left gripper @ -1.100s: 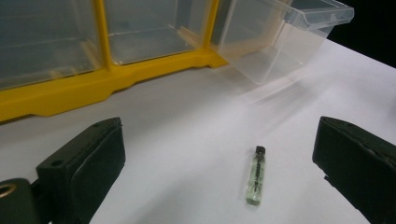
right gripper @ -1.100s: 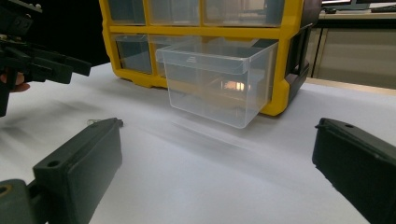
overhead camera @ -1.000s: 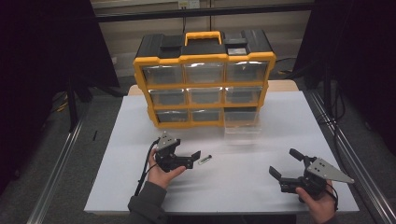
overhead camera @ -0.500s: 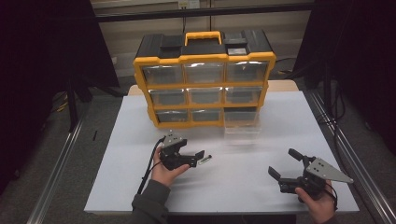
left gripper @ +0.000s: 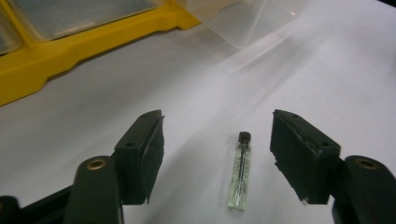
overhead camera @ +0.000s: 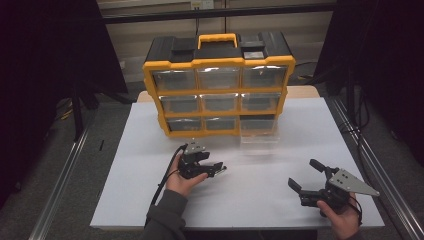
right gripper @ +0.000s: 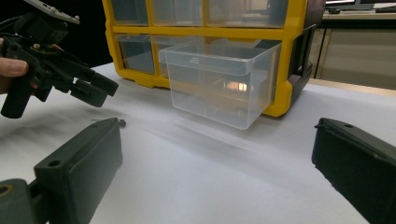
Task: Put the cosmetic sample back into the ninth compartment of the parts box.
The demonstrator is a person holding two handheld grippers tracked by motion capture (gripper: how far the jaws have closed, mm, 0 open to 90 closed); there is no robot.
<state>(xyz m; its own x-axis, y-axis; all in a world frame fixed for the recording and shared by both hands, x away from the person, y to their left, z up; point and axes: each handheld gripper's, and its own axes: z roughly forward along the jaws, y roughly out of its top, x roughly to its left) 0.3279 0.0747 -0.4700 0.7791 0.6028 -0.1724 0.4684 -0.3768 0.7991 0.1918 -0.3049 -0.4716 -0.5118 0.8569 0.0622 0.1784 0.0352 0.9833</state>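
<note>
Left tool [left gripper: 217, 154] jaws parted, just been closing, small glass vial [left gripper: 240, 175] lying on desk [left gripper: 201, 84] between them, untouched. Centre on vial, then squeeze gently. Right tool [right gripper: 217, 172] released, idle.

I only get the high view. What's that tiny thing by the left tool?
Observer: A small glass vial with a black cap, lying flat on the white table.
Operator: Has the tool grabbed it?
Observer: Not yet. The left tool has just been closing, the vial lies between its jaws, and neither pad touches it.
Operator: Is that clear box in front of the cabinet a drawer?
Observer: Yes. The right tool's view shows a clear drawer pulled out of the yellow cabinet, empty as far as I can see.
</note>
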